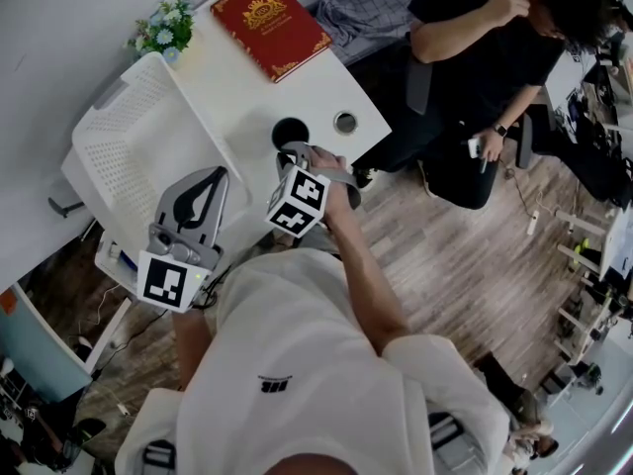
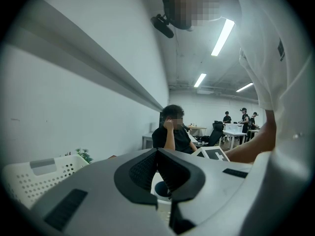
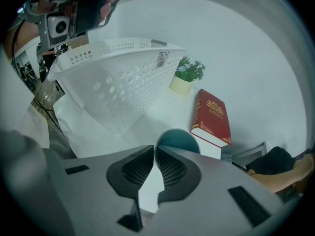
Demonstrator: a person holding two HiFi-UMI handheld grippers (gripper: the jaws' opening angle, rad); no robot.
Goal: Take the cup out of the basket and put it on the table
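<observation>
A dark teal cup (image 1: 288,130) stands upright on the white table (image 1: 237,87), outside the white perforated basket (image 1: 129,137). My right gripper (image 1: 293,150) sits at the cup's near rim. In the right gripper view its jaws are almost together at the tips (image 3: 155,149), apparently pinching the wall of the cup (image 3: 178,140). My left gripper (image 1: 215,175) hovers by the basket's near right corner, shut with nothing between its jaws (image 2: 157,151). In the left gripper view the cup (image 2: 161,189) shows below the jaws.
A red book (image 1: 269,13) lies at the table's far end, next to a small potted plant (image 1: 166,30). A small round metal object (image 1: 345,122) sits right of the cup. A seated person (image 1: 475,57) is beyond the table's right edge.
</observation>
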